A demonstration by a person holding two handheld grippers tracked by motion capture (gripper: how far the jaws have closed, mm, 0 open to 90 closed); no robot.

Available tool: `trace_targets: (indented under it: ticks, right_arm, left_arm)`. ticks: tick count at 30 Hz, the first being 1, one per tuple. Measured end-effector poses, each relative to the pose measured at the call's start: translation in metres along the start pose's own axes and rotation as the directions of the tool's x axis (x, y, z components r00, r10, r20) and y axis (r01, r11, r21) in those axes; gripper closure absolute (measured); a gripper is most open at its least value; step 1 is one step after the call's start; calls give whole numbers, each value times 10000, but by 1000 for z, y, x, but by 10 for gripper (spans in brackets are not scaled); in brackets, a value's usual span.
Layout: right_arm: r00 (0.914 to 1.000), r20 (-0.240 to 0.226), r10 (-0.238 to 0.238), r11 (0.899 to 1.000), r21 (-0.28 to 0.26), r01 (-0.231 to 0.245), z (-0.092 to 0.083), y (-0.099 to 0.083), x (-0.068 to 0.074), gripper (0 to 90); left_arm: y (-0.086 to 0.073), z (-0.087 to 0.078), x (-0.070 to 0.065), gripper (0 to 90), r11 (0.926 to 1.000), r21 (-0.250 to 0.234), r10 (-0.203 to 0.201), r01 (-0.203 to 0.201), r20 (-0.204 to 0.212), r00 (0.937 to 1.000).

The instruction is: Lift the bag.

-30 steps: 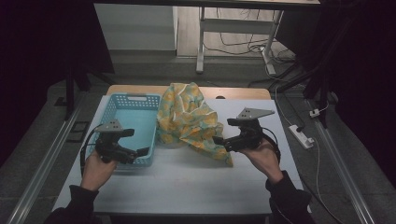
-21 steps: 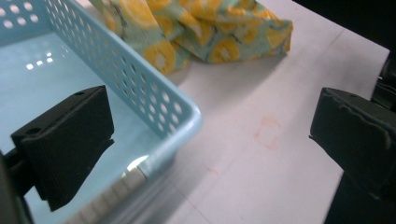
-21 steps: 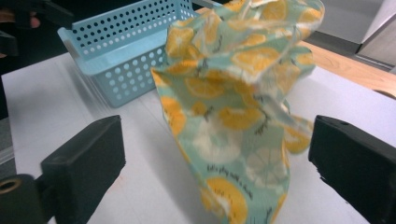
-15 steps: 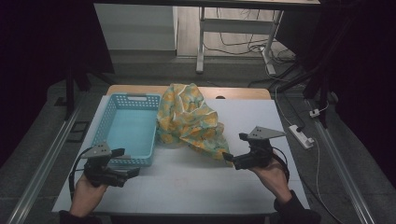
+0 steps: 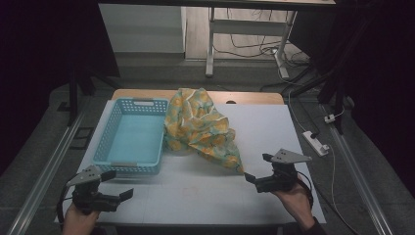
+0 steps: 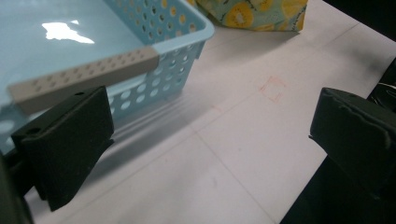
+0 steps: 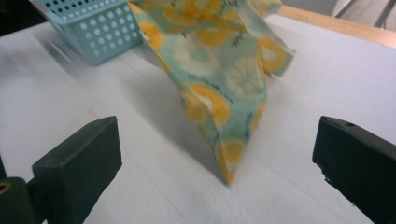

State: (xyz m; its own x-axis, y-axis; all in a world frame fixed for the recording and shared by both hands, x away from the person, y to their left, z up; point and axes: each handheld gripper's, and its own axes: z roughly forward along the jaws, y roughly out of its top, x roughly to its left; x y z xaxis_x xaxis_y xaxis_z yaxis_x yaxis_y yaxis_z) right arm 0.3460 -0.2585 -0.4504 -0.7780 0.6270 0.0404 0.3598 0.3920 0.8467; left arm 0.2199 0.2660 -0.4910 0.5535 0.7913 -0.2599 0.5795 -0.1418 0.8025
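Observation:
A crumpled cloth [image 5: 200,125] with a yellow fruit print on teal lies heaped mid-table, leaning on the right side of a light blue plastic basket [image 5: 100,147]. My left gripper [image 5: 119,183] stands open near the table's front left edge, just in front of the basket; its view has the basket's corner [image 6: 154,79] and the cloth's edge [image 6: 254,11]. My right gripper [image 5: 257,167] is open at the front right; its jaws have just been opening, with nothing between them. The cloth's pointed corner [image 7: 219,70] lies a little ahead of them, beside the basket [image 7: 93,32].
The white tabletop [image 5: 205,200] has a faint red square mark [image 6: 273,87] near its middle. A white power strip [image 5: 315,143] sits off the table's right side. A metal frame [image 5: 210,49] and cables stand on the floor behind.
Both hands drew back toward the table's near edge and sank lower. The right gripper left the cloth's corner; the left one came away from the basket's front.

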Motion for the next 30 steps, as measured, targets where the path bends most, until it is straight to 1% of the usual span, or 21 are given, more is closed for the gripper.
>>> trace_targets:
  ticks: [3, 8, 10, 14, 17, 22, 26, 28, 30]
  right_arm:
    - [9995, 310, 113, 9999, 63, -115, -5, -10, -2, 0]
    - [9969, 698, 357, 9989, 263, -376, -12, -26, -5, 0]
    - [9958, 835, 373, 9985, 369, -405, -14, -32, -6, 0]
    - [9939, 1020, 415, 9966, 666, -485, -17, -44, -6, 0]
    - [9918, 1237, 313, 9948, 922, -429, -19, -53, -5, 0]
    - [9896, 1378, 410, 9904, 1251, -585, -21, -65, -5, 0]
    - [9881, 1458, 498, 9841, 1619, -734, -22, -72, -5, 0]
    - [9864, 1562, 502, 9848, 1566, -749, -23, -72, -4, 0]
    - [9855, 1624, 495, 9811, 1771, -784, -22, -73, -4, 0]
  left_arm:
    - [-6, -3, 0, 0, 10000, 29, -53, 54, -162, 9999]
    - [-15, -6, 0, 0, 9995, 281, -89, 104, -544, 9985]
    - [-18, -7, 0, 0, 9992, 385, -85, 114, -724, 9973]
    - [-26, -9, 2, 0, 9984, 513, -203, 250, -905, 9957]
    - [-31, -9, 3, 0, 9971, 663, -293, 361, -1010, 9945]
    - [-36, -8, 3, 0, 9937, 1027, -307, 448, -1352, 9903]
    - [-41, -7, 3, 0, 9882, 1423, -354, 569, -1493, 9882]
    - [-41, -7, 3, 0, 9885, 1398, -364, 584, -1552, 9872]
    - [-41, -6, 3, 0, 9862, 1536, -373, 613, -1542, 9873]
